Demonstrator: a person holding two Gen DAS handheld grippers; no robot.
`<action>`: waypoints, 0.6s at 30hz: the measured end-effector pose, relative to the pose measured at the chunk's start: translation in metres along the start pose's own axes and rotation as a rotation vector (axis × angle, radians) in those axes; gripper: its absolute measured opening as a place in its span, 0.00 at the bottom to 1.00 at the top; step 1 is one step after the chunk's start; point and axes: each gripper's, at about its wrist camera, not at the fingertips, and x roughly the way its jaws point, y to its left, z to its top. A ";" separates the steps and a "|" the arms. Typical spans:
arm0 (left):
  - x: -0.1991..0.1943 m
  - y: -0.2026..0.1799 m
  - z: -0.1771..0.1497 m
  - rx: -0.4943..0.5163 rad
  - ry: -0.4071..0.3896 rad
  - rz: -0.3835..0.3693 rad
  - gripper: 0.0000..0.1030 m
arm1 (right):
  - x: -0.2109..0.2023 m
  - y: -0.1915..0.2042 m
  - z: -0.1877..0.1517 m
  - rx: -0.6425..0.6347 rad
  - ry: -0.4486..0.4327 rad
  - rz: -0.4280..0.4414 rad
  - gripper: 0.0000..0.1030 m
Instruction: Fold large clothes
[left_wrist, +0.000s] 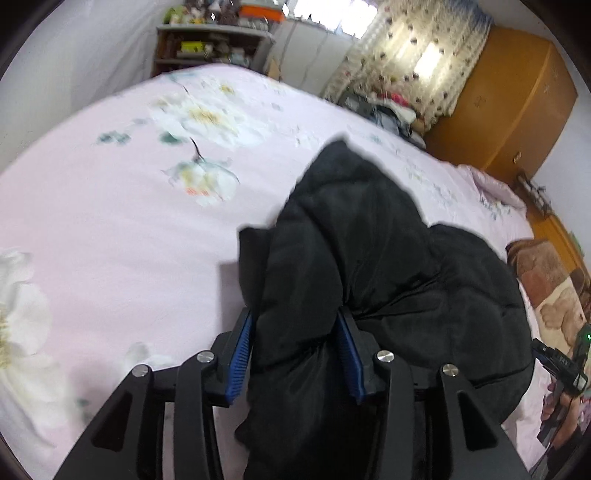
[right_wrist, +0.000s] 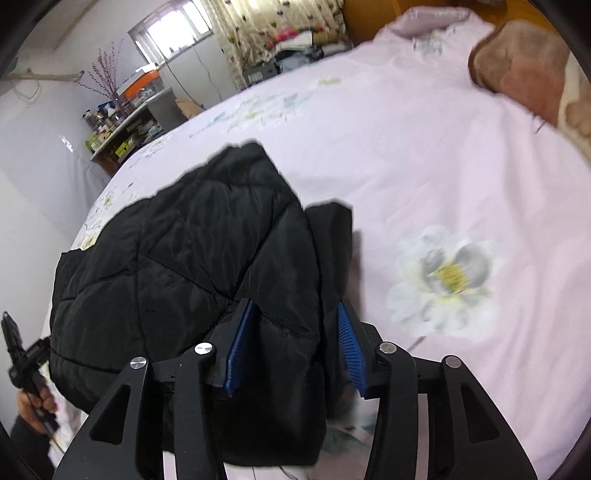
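Black padded jacket (left_wrist: 369, 258) — bunched on the pink flowered bedsheet (left_wrist: 110, 240), near edge between both tongs.

I read this as the end of a fold-over. Left gripper (left_wrist: 295, 354) and right gripper (right_wrist: 295, 347) stand spread, blue pads loose beside the fabric, no pinch visible. Next I'd back both out, then regrip a side to flatten and fold again.

Both wrist views close, angled down, sharing black jacket (left_wrist: 369, 258) on bed (left_wrist: 110, 240)
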 end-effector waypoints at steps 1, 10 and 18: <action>-0.010 0.000 0.000 0.001 -0.030 0.011 0.45 | -0.011 0.002 0.000 -0.016 -0.031 -0.011 0.46; -0.010 -0.036 -0.010 0.109 -0.033 -0.014 0.46 | -0.020 0.045 -0.018 -0.141 -0.027 0.024 0.46; 0.001 -0.041 -0.012 0.119 -0.010 0.025 0.46 | -0.002 0.045 -0.024 -0.155 0.031 -0.016 0.46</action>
